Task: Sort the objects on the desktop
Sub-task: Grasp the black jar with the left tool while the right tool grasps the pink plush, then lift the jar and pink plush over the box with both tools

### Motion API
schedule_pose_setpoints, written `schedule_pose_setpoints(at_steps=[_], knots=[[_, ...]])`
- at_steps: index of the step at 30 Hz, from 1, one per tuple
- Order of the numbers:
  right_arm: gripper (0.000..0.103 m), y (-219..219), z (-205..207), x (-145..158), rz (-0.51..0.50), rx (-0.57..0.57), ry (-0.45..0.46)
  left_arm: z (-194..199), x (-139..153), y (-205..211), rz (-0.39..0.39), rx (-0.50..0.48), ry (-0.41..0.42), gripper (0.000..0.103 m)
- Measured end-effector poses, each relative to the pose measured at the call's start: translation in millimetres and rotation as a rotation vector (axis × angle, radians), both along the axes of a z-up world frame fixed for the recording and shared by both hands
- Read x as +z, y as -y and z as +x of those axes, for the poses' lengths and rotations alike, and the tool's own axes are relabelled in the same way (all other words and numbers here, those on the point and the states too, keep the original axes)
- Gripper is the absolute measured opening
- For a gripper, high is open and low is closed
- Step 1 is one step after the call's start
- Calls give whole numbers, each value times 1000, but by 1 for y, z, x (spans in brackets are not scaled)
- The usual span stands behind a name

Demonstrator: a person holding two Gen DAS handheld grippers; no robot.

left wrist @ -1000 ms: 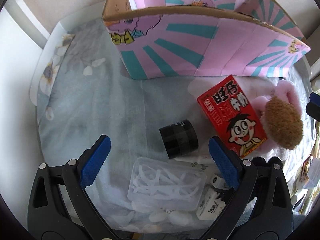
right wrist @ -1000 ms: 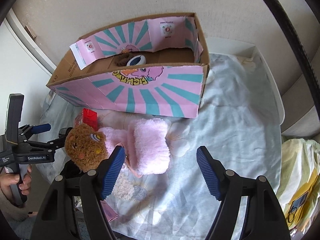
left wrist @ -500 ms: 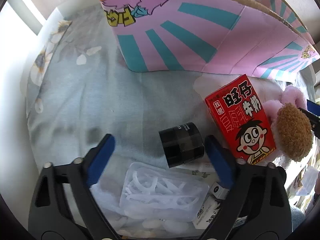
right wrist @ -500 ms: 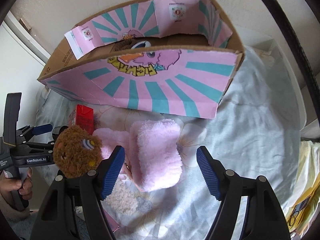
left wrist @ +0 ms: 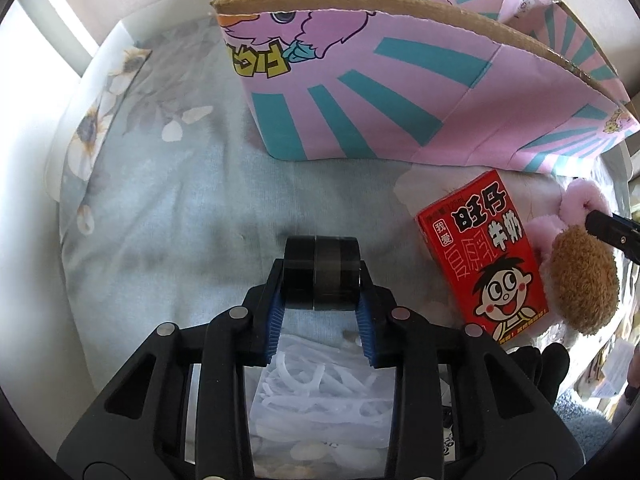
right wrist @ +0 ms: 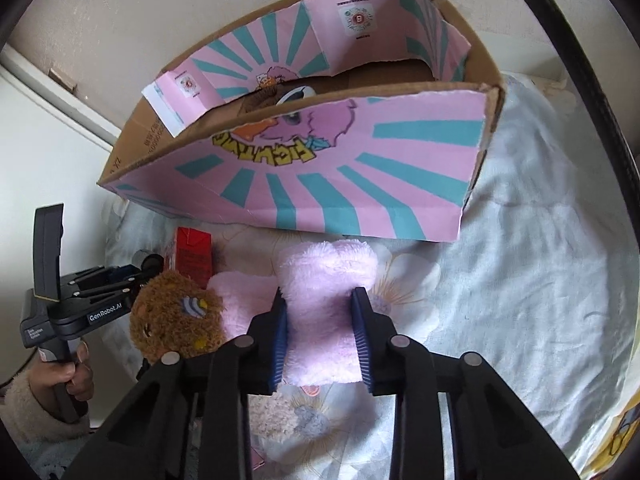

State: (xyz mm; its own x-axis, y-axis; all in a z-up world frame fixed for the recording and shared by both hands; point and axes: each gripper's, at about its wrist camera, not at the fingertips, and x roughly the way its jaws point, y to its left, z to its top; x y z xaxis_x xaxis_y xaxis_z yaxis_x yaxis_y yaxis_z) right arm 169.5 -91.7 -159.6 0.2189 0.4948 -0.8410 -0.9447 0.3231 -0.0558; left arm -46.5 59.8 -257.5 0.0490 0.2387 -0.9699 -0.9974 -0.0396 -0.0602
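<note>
A black jar (left wrist: 321, 272) lies on its side at the cloth's centre. At three o'clock, a red milk carton (left wrist: 482, 256) lies flat, a pink plush toy (right wrist: 326, 312) beside it.

Layout of the things on the bedsheet (left wrist: 168, 216)

The carton box (left wrist: 400, 92) is set at the far edge. Before it, the jar (left wrist: 320, 272) is found, with the milk carton (left wrist: 480, 252) to its right and the plush toy (right wrist: 320, 300) beyond that; the bag of floss picks (left wrist: 320, 392) is laid nearest.
</note>
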Motion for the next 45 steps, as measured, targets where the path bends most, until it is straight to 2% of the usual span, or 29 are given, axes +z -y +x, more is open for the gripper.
schedule_pose_setpoints(at_steps=[9, 21, 24, 26, 29, 33, 45], knots=[[23, 3, -2, 6, 25, 13, 1, -7, 5, 4, 7, 23, 53, 29], [23, 17, -20, 31, 70, 23, 41, -18, 36, 16, 67, 9, 75, 28], [23, 22, -26, 36, 78, 22, 64, -44, 53, 4, 86, 8, 103, 28], [23, 27, -31, 40, 88, 22, 67, -39, 63, 20, 100, 10, 113, 28], [23, 34, -38, 46, 110, 24, 72, -32, 65, 15, 124, 3, 124, 28], [23, 43, -49, 57, 137, 27, 87, -26, 96, 30, 166, -10, 134, 28], [23, 52, -78, 111, 243, 53, 158, -16, 154, 13, 223, -42, 122, 28]])
